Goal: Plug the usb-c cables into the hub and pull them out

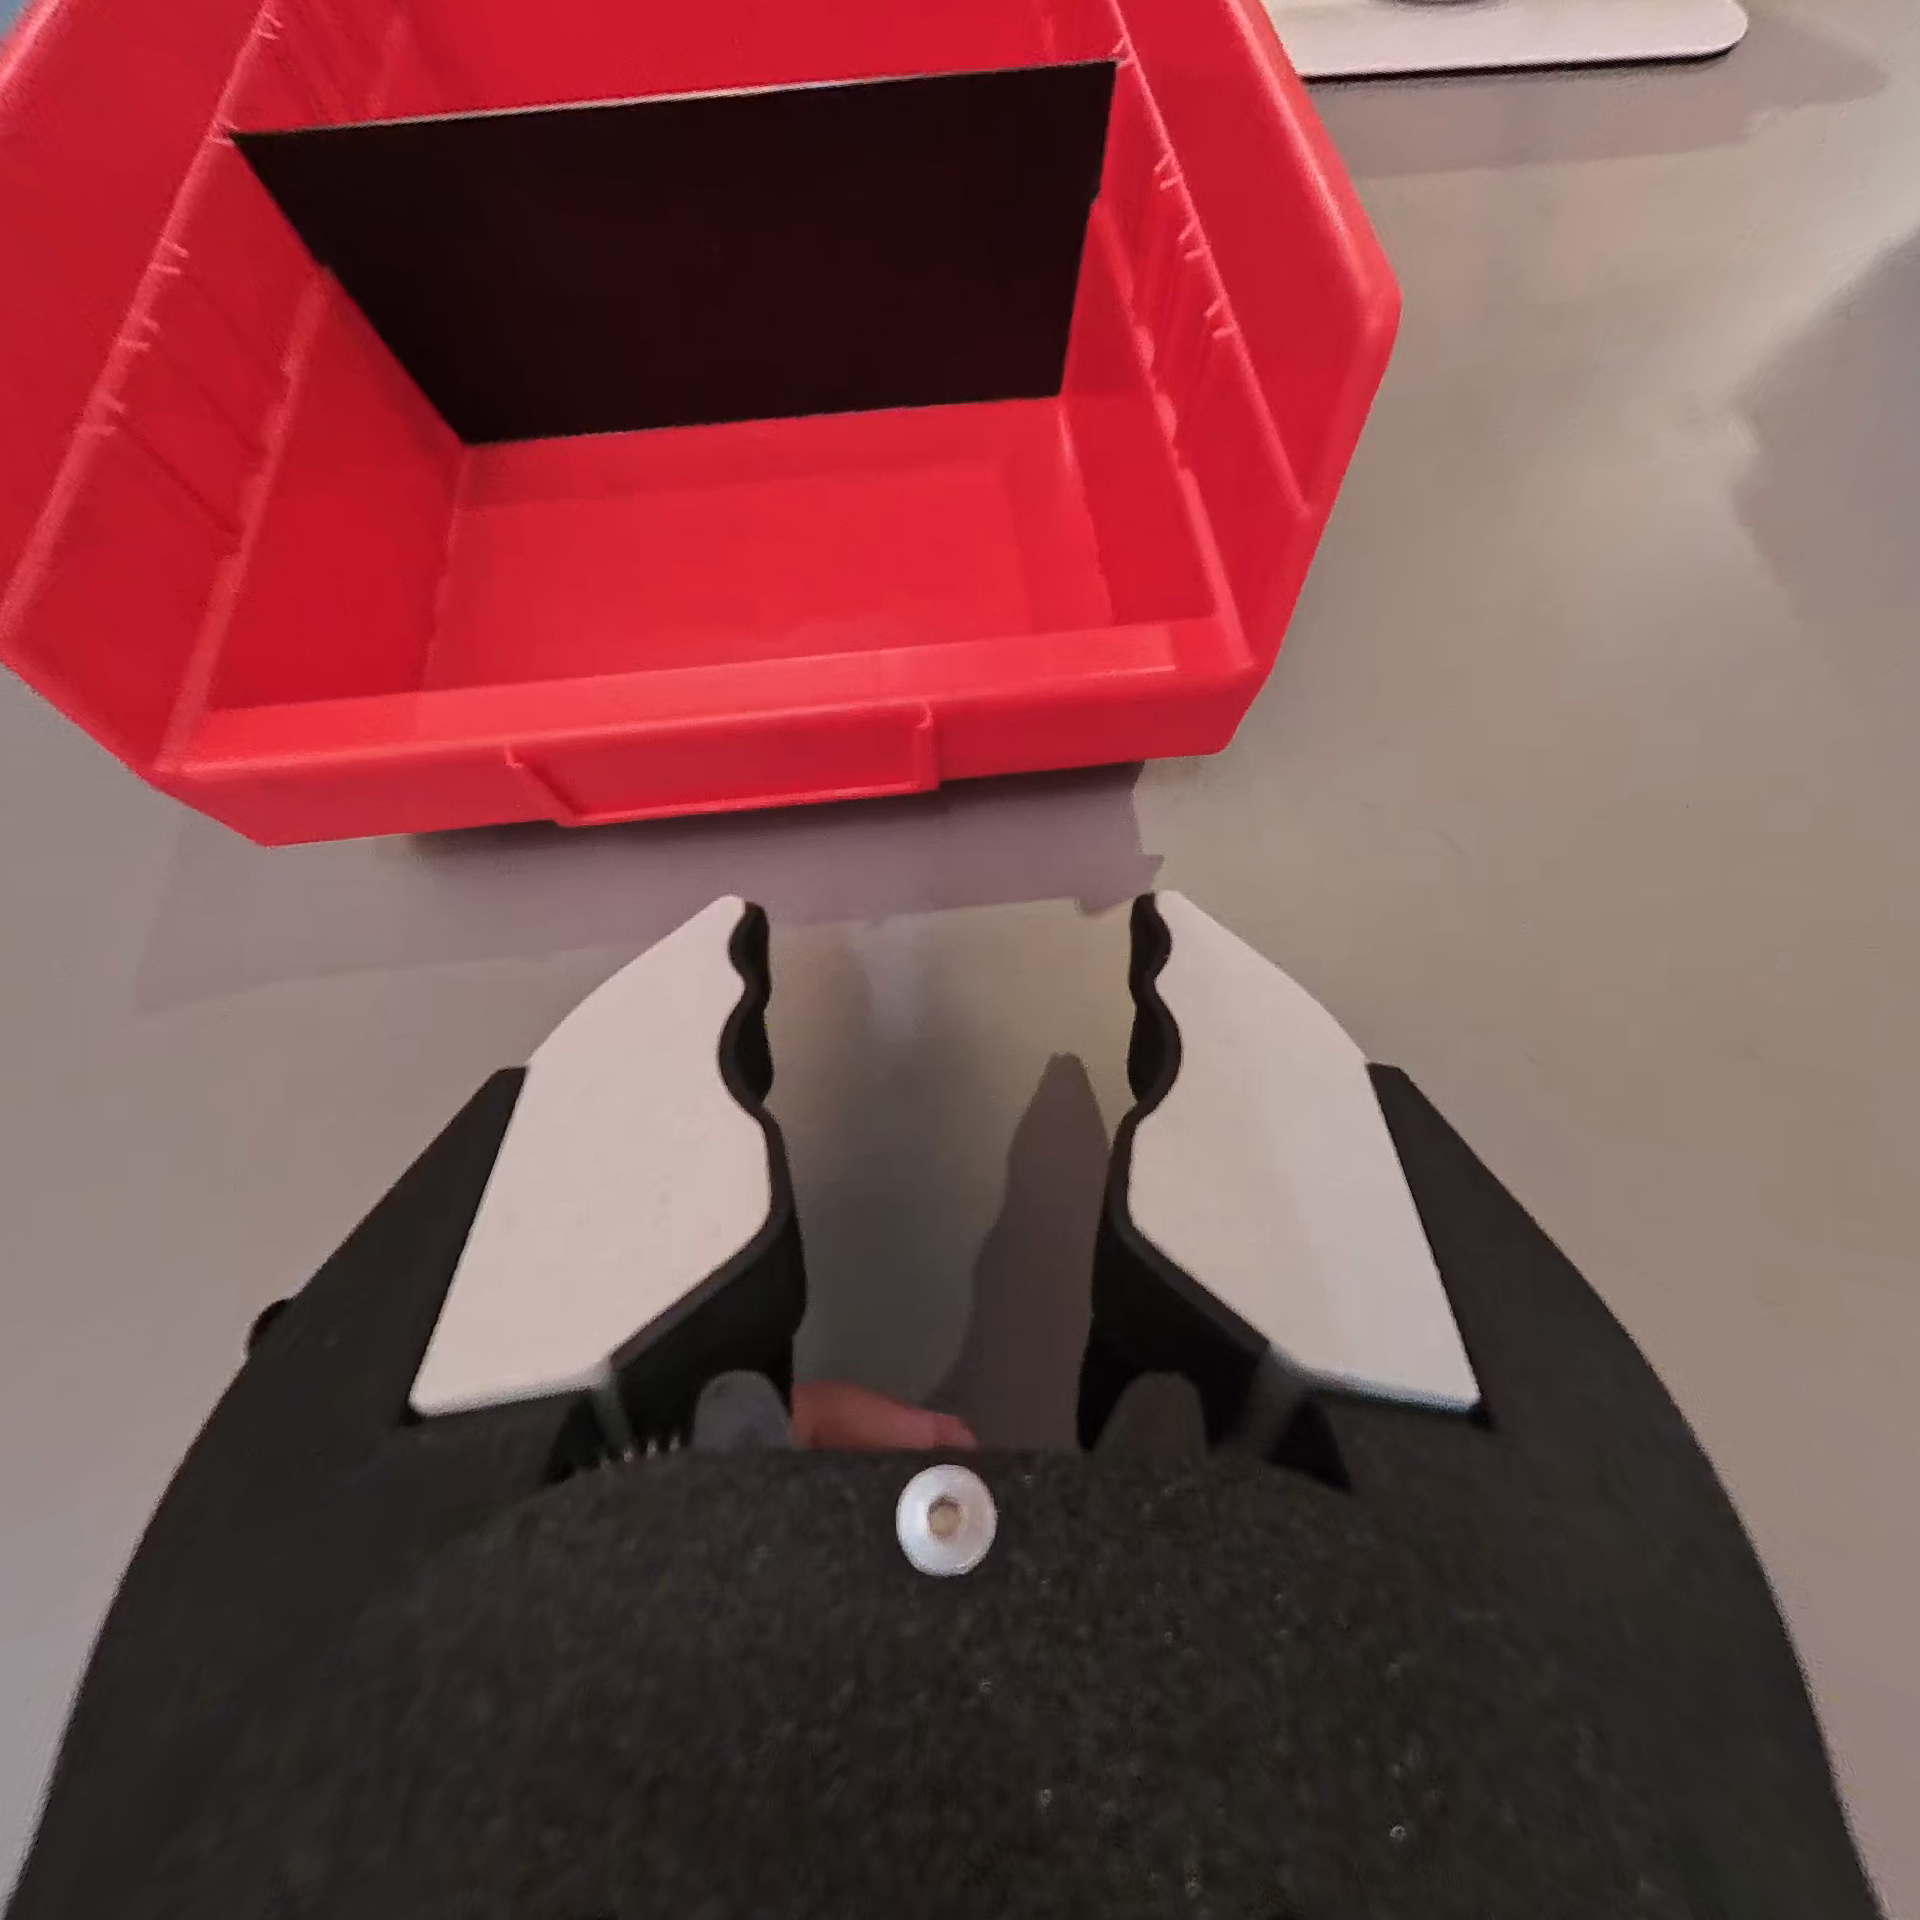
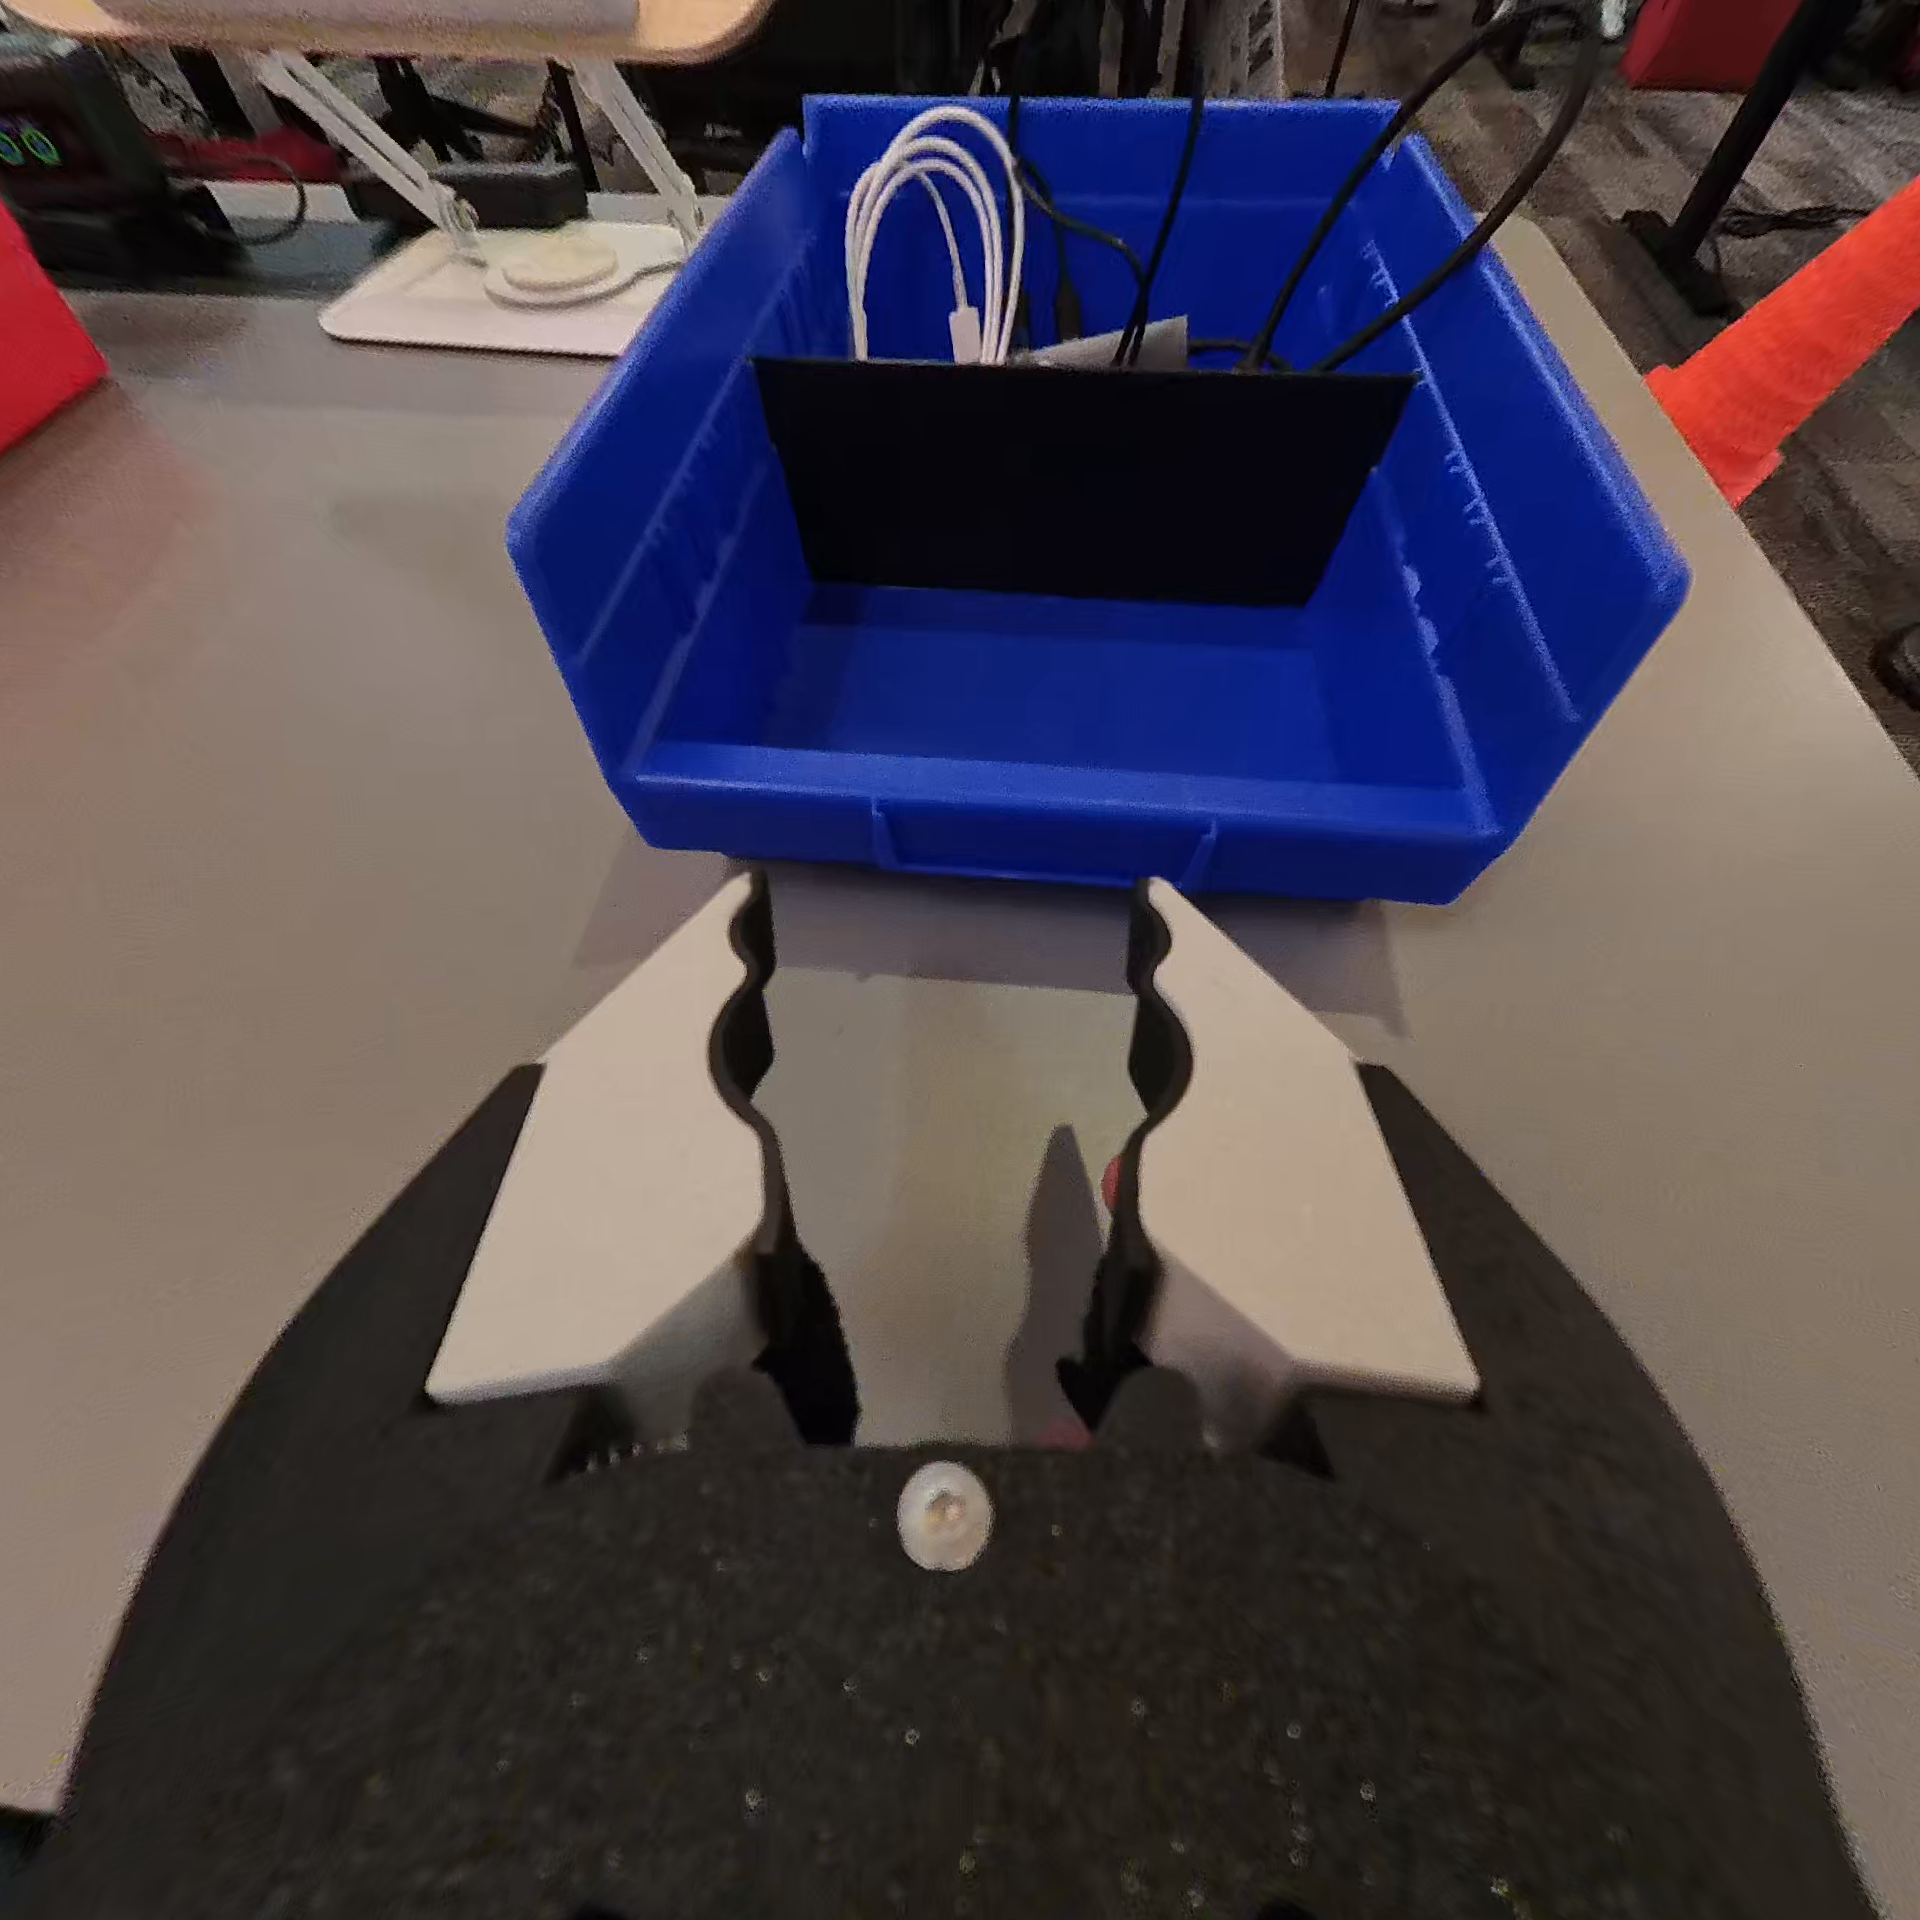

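In the right wrist view a blue bin (image 2: 1091, 821) stands on the grey table with a black divider (image 2: 1070, 488) across it. Behind the divider lie a coiled white cable (image 2: 935, 229), black cables (image 2: 1382, 208) and a grey hub (image 2: 1122, 348), mostly hidden. The bin's front compartment holds nothing. My right gripper (image 2: 951, 904) is open and empty, just in front of the bin. In the left wrist view a red bin (image 1: 717, 748) with a black divider (image 1: 686, 260) stands with nothing in its front compartment. My left gripper (image 1: 951, 920) is open and empty, just short of it.
A white lamp base (image 2: 499, 291) stands on the table behind the blue bin at the left. An orange cone (image 2: 1787, 343) stands on the floor past the table's right edge. A corner of the red bin (image 2: 31, 343) shows at the far left. A pale plate (image 1: 1507, 36) lies beyond the red bin. The gap from one gripper's tips to the other's is roughly 50 cm.
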Demonstrator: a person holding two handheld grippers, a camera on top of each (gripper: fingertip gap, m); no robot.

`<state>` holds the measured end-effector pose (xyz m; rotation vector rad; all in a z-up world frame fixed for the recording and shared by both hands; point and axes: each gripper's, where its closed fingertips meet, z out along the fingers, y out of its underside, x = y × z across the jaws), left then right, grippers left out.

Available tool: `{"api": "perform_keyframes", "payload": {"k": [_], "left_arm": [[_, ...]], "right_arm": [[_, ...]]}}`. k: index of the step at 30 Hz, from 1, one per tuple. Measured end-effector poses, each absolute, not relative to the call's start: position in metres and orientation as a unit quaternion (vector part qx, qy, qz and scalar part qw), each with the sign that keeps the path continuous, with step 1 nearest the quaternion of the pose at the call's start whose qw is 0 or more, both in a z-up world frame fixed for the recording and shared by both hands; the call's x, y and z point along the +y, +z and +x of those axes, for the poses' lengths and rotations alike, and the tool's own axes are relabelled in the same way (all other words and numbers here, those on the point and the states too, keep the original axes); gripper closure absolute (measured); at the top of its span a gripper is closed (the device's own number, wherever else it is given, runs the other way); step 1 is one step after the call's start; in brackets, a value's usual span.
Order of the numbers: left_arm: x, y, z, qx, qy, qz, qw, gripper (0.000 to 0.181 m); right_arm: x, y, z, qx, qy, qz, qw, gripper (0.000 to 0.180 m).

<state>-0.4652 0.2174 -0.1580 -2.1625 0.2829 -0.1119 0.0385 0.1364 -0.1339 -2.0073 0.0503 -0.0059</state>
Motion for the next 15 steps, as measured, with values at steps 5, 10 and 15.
{"api": "perform_keyframes", "payload": {"k": [5,10,15], "left_arm": [[0.217,-0.155,-0.467,0.112,-0.047,-0.875,0.469,0.112],[0.219,-0.154,-0.464,0.114,-0.053,-0.873,0.472,0.108],[0.218,-0.154,-0.46,0.121,-0.055,-0.873,0.47,0.108]], "right_arm": [[0.139,-0.141,0.039,0.022,0.002,-0.852,0.524,0.106],[0.139,-0.143,0.041,0.023,0.0,-0.854,0.52,0.104],[0.138,-0.147,0.04,0.021,0.002,-0.858,0.513,0.104]]}}
